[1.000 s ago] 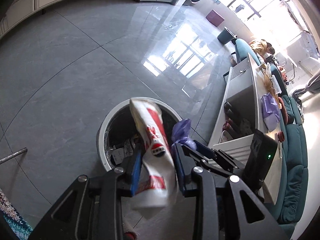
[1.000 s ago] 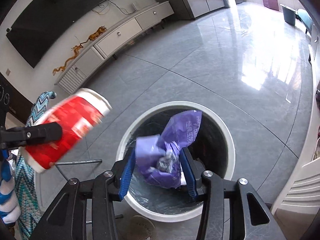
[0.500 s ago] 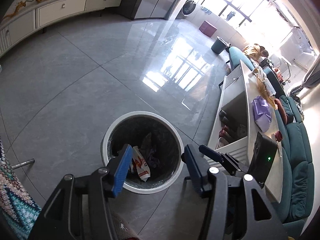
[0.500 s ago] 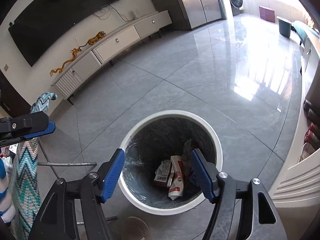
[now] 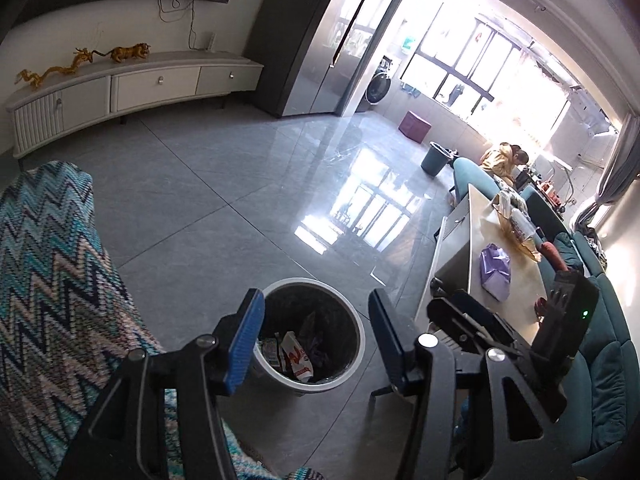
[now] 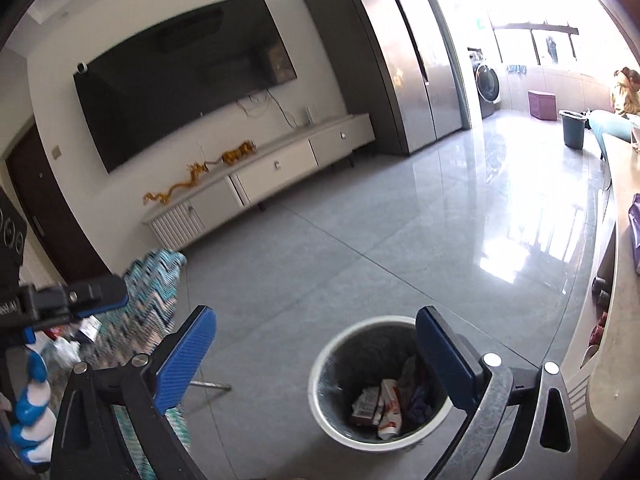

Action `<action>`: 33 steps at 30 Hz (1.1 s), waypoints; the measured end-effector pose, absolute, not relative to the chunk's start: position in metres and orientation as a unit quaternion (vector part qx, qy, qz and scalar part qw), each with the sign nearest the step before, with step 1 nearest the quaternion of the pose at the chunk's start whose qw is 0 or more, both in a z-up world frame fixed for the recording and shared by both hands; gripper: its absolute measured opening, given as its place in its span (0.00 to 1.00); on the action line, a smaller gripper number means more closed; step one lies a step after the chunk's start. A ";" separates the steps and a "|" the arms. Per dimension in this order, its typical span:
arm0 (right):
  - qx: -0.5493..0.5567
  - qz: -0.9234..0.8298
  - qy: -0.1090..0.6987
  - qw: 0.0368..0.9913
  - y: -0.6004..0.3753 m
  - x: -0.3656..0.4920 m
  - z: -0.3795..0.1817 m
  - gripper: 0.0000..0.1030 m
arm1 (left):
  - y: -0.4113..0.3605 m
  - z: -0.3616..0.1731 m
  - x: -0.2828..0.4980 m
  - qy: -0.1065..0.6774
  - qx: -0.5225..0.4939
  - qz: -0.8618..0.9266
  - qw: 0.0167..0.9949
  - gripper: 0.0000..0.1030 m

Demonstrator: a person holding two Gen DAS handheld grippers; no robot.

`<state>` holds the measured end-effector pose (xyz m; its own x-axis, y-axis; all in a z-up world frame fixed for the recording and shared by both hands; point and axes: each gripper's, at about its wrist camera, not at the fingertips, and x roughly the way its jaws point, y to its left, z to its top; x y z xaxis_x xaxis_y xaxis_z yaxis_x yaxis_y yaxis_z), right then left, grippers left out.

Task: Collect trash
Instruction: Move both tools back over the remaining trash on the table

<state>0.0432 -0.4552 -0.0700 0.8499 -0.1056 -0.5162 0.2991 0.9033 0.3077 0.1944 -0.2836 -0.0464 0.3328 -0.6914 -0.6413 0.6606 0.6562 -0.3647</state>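
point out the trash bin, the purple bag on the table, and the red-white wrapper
trash bin (image 5: 358, 346): left wrist view, white rim
purple bag (image 5: 495, 271): left wrist view, middle
red-white wrapper (image 6: 390, 410): right wrist view, middle

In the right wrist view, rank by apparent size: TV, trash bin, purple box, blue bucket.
Largest to smallest as they look:
1. TV
2. Trash bin, though it sits close to the camera
3 and 4. Purple box and blue bucket look about alike, both far off; no ranking.

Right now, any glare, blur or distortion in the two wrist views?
Left wrist: windows blown out, glare patch on floor, fisheye bends TV cabinet. Right wrist: overexposed top right, zigzag blanket motion-blurred, trash bin fairly sharp.
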 end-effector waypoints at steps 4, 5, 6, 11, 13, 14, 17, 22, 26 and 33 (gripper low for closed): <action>0.184 -0.085 0.219 0.954 -0.431 0.035 -0.039 1.00 | -0.244 -0.025 0.187 0.370 -0.018 -0.389 0.843 0.51; 0.180 -0.079 0.210 0.958 -0.423 0.033 -0.031 1.00 | -0.234 -0.020 0.185 0.365 -0.019 -0.385 0.848 0.51; 0.175 -0.072 0.201 0.961 -0.416 0.032 -0.023 1.00 | -0.225 -0.016 0.183 0.360 -0.020 -0.381 0.851 0.51; 0.157 -0.046 0.171 0.971 -0.387 0.028 0.006 1.00 | -0.177 -0.002 0.177 0.348 -0.021 -0.357 0.866 0.51; 0.154 -0.035 0.164 0.974 -0.376 0.028 0.015 1.00 | -0.157 0.002 0.176 0.345 -0.027 -0.348 0.871 0.51; 0.151 -0.028 0.162 0.975 -0.371 0.029 0.019 1.00 | -0.146 0.003 0.175 0.343 -0.029 -0.342 0.875 0.51; 0.142 -0.010 0.158 0.977 -0.355 0.031 0.027 1.00 | -0.113 0.006 0.174 0.338 -0.039 -0.325 0.882 0.51; 0.125 0.030 0.161 0.978 -0.324 0.037 0.038 1.00 | -0.058 0.010 0.171 0.323 -0.049 -0.292 0.899 0.51; 0.097 0.060 0.172 0.978 -0.287 0.048 0.044 1.00 | -0.012 0.007 0.173 0.320 -0.055 -0.266 0.908 0.51; 0.068 0.113 0.198 0.971 -0.237 0.073 0.036 1.00 | 0.070 -0.006 0.178 0.318 -0.087 -0.219 0.918 0.51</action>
<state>0.0728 -0.2374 0.0359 0.8959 0.2461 -0.3698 -0.1918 0.9652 0.1775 0.1779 0.0700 -0.0064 0.7019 -0.4580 -0.5455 0.3480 0.8887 -0.2984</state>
